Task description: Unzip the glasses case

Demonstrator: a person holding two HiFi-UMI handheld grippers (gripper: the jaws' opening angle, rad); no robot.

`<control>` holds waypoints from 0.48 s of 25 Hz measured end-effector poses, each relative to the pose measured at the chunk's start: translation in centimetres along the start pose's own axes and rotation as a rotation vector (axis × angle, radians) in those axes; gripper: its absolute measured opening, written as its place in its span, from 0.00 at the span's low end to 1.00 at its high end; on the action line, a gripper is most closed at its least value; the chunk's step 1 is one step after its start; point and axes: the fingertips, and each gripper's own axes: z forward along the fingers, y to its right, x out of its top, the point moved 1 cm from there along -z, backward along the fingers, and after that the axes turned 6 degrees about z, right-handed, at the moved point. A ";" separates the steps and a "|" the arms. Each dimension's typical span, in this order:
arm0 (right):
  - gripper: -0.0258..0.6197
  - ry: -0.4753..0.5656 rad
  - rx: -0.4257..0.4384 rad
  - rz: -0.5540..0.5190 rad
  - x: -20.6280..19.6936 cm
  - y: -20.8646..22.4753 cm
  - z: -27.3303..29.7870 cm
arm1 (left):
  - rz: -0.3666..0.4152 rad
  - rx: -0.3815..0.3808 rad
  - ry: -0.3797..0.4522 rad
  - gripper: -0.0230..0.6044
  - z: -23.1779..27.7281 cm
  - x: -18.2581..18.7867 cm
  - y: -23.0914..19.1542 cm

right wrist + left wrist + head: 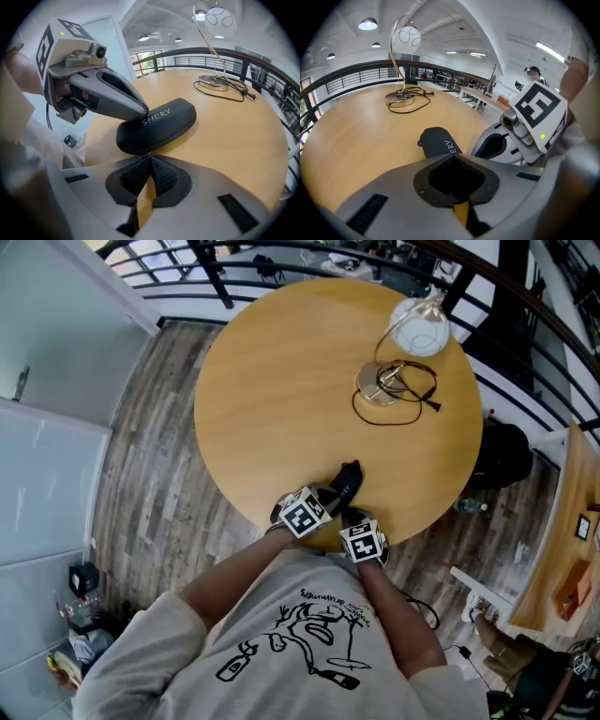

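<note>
A black glasses case (347, 486) lies at the near edge of the round wooden table (281, 381). White letters run along its lid (161, 124). My left gripper (328, 501) is shut on the case's near end. Its upper finger (133, 108) presses flat on the lid and the lower one is hidden. From the left gripper view the case (438, 143) runs out from under the jaw tips. My right gripper (150, 154) is shut, its tips meeting at the case's near seam on a small pale zipper pull that barely shows. The right gripper (349, 517) sits just right of the left one.
A desk lamp (382, 382) with a white globe shade (419, 326) and a looped black cable (412, 409) stands at the table's far right. A black railing (234, 259) curves behind the table. The table edge lies directly under both grippers, with wood floor (150, 474) below.
</note>
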 end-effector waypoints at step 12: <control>0.08 -0.007 -0.036 -0.005 0.9 1.8 -0.1 | 0.003 -0.012 -0.001 0.05 0.0 0.0 0.0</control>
